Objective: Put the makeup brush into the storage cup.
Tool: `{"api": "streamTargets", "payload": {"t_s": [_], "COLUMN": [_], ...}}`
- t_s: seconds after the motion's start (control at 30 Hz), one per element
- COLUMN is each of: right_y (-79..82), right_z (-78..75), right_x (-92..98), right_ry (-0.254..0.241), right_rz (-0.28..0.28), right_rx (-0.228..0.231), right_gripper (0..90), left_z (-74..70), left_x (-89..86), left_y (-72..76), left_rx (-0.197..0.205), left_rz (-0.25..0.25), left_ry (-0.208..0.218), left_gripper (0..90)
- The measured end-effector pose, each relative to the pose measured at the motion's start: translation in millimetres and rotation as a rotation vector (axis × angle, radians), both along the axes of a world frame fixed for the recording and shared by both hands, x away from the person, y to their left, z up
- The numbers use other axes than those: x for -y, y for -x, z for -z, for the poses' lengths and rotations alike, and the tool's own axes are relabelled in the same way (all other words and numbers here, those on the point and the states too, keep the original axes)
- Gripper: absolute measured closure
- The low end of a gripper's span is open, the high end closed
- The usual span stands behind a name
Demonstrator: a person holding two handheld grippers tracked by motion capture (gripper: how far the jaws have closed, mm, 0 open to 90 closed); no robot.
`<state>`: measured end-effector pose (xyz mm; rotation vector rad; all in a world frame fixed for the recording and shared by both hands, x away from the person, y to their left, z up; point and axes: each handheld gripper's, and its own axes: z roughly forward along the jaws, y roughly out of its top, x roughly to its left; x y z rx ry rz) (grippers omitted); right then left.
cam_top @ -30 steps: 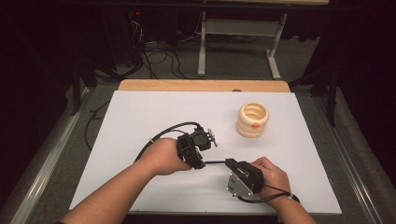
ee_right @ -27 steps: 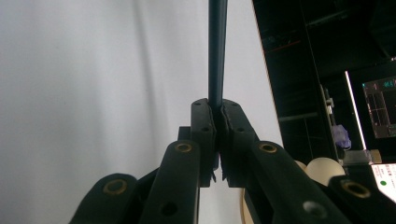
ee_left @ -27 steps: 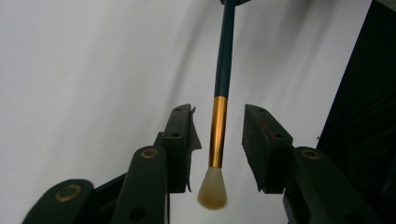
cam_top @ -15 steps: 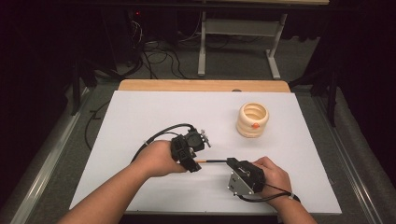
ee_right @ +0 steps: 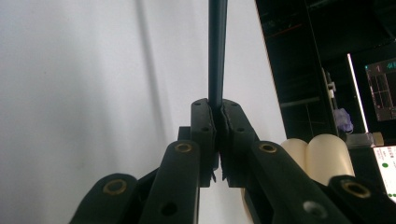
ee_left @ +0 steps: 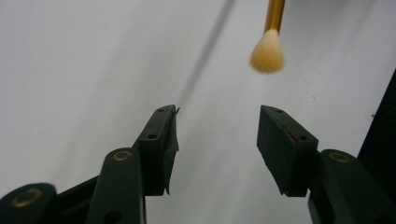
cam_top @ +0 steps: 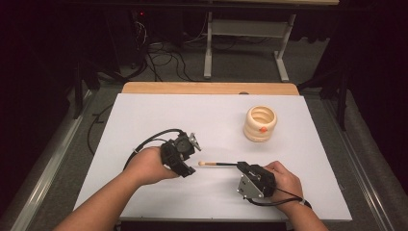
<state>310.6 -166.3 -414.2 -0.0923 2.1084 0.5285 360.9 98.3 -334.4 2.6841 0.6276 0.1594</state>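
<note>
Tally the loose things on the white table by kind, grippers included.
Makeup brush: 1
Cream ribbed holder with an orange spot: 1
Grippers: 2, left gripper and right gripper
Total: 4

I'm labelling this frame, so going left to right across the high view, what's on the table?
Left gripper → brush, held out by the right gripper → ribbed cream holder.

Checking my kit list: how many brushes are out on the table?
1: the brush lies level over the white table, its handle clamped in the right tool.
</note>
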Motion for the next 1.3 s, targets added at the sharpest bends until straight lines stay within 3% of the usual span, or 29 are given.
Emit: {"api": "streamTargets", "payload": {"t_s": [0.23, 0.3, 0.5, 0.57, 0.73, 0.83, 0.93, 1.03, 1.07, 1.1, 1.13, 1.17, 1.2, 1.3], "right_y": [-3.3, -1.8, -1.3, -1.4, -3.1, -3.6, -4.4, -5.7, -6.8, -6.8, -7.9, -7.9, -9.2, -10.0], "right_z": [-0.6, 0.5, 0.0, 0.2, 1.2, 1.6, 2.2, 3.1, 3.6, 3.6, 4.2, 4.2, 3.7, 3.6], "right_x": [1.8, 2.8, 3.9, 4.1, 5.1, 5.8, 7.1, 8.1, 8.6, 8.6, 9.3, 9.3, 11.0, 12.5], "right_ry": [0.011, -0.007, -0.009, -0.009, -0.011, -0.015, -0.022, -0.035, -0.040, -0.040, -0.052, -0.052, -0.090, -0.120], "right_rz": [-0.004, 0.022, 0.025, 0.027, 0.035, 0.044, 0.051, 0.057, 0.061, 0.061, 0.068, 0.068, 0.074, 0.089], "right_rx": [-0.002, -0.009, -0.009, -0.010, -0.018, -0.020, -0.025, -0.033, -0.038, -0.038, -0.047, -0.047, -0.070, -0.090], "right_gripper": [87.5, 87.5, 87.5, 87.5, 87.5, 87.5, 87.4, 87.4, 87.4, 87.4, 87.4, 87.4, 87.4, 87.4], "left_z": [9.4, 12.9, 31.8, 36.1, 46.2, 50.9, 57.1, 61.8, 64.7, 64.7, 67.6, 67.6, 71.6, 76.5], "left_x": [-13.4, -17.1, -28.3, -31.8, -37.3, -40.5, -46.1, -48.3, -49.8, -49.8, -52.4, -52.4, -54.6, -56.3], "left_y": [-1.7, -1.4, 1.2, 2.0, 9.6, 10.3, 12.1, 14.6, 15.4, 15.4, 16.5, 16.5, 18.1, 20.1], "left_rx": [-0.004, -0.006, -0.012, -0.013, 0.068, 0.088, 0.111, 0.148, 0.168, 0.168, 0.193, 0.193, 0.210, 0.230], "left_rz": [-0.035, -0.046, -0.079, -0.100, -0.138, -0.162, -0.185, -0.196, -0.213, -0.213, -0.238, -0.238, -0.262, -0.280], "left_ry": [0.011, 0.018, 0.022, 0.041, 0.151, 0.185, 0.276, 0.319, 0.354, 0.354, 0.400, 0.400, 0.442, 0.472], "left_gripper": [46.5, 46.7, 46.3, 46.5, 44.3, 44.2, 44.5, 43.8, 42.0, 41.6, 40.7, 40.4, 39.9, 39.1]}}
